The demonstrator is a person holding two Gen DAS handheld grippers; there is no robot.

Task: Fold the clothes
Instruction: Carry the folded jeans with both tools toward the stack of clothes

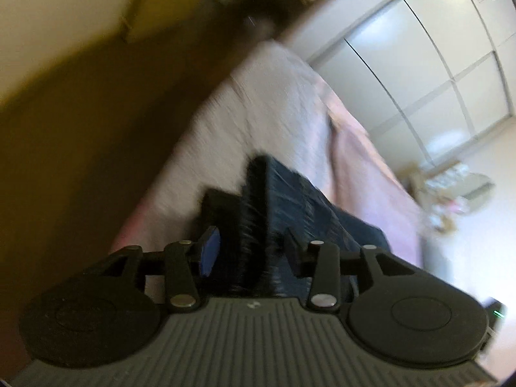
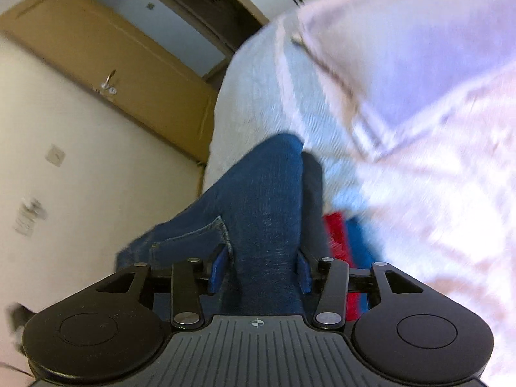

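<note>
The blue jeans lie on the bed, near its edge that faces the wooden door, and run up between the fingers of both grippers. In the right gripper the denim fills the gap, but its blue pads stand just off the cloth, released. Through the left wrist's blurred view, a dark folded edge of the jeans sits between the left gripper fingers, its pads clear of the fabric, so released too. A red and blue cloth lies just beside the jeans. White wardrobe doors stand beyond the bed.
</note>
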